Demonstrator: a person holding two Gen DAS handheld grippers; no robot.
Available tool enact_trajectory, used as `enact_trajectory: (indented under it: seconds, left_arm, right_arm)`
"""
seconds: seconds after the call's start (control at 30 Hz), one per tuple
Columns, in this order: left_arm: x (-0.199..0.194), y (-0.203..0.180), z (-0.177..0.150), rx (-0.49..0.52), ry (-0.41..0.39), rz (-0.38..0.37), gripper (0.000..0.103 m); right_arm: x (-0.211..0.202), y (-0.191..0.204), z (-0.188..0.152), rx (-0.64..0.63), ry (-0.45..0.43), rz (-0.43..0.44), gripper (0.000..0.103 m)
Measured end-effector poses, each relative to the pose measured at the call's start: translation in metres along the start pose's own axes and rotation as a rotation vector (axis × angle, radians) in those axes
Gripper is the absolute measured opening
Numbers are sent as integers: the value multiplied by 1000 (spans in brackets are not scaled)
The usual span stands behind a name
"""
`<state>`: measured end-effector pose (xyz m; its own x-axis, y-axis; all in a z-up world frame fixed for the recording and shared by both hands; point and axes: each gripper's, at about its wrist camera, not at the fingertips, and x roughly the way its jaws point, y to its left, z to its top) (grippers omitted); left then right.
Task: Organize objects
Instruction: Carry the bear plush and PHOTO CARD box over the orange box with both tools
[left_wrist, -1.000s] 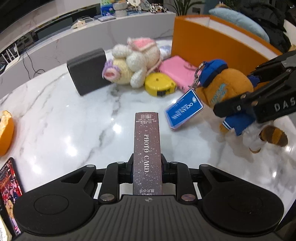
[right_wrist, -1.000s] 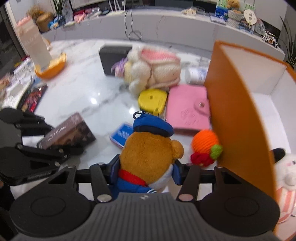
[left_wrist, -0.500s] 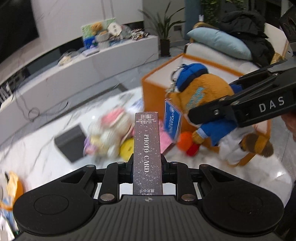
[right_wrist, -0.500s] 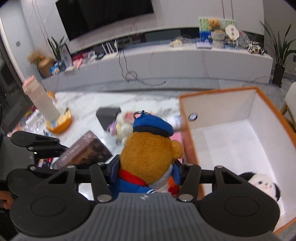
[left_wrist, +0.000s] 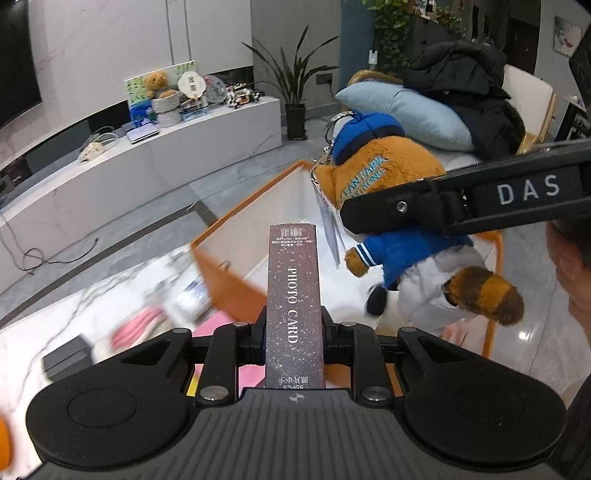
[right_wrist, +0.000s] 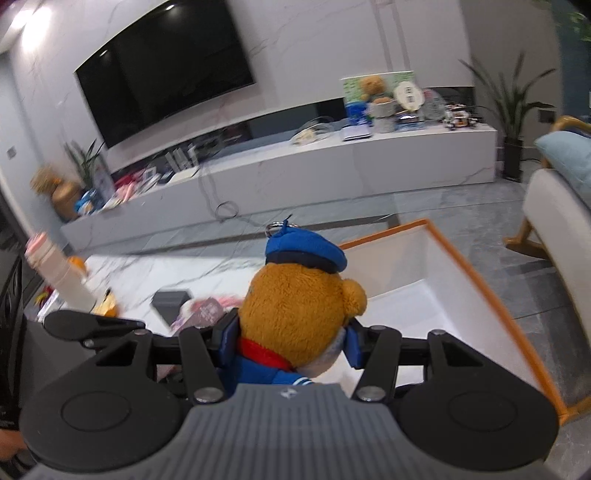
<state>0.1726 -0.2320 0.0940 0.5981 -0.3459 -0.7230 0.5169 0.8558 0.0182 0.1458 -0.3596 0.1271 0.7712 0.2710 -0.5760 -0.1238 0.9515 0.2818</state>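
Note:
My left gripper (left_wrist: 294, 334) is shut on a dark maroon box marked PHOTO CARD (left_wrist: 293, 295) and holds it in the air, pointing at the orange box with white inside (left_wrist: 255, 206). My right gripper (right_wrist: 291, 336) is shut on a brown plush bear with a blue cap and blue jacket (right_wrist: 299, 295). In the left wrist view the bear (left_wrist: 388, 206) hangs over the orange box, clamped by the right gripper's fingers (left_wrist: 424, 210). The orange box (right_wrist: 480, 280) lies below and right of the bear in the right wrist view.
On the marble table (right_wrist: 155, 273) lie a black box (right_wrist: 171, 299), a pink item (left_wrist: 144, 321) and blurred plush toys. A white bottle (right_wrist: 55, 273) stands at the left. A plush toy's dark ear (left_wrist: 376, 301) shows inside the orange box. A chair with a blue cushion (left_wrist: 406, 107) stands behind.
Both grippers have risen and swung right toward the orange box, carrying the photo card box and the bear. The bear now hangs over the box's inside.

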Motion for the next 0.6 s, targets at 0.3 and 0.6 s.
enact_trajectory:
  seconds: [0.3, 0.6]
  left_arm:
    - [41, -50, 27, 30, 32, -51, 27]
    - [82, -62, 23, 11, 108, -41, 27]
  right_arm:
    - [1, -64, 12, 87, 14, -78, 57]
    - [34, -76, 11, 8, 122, -157, 57]
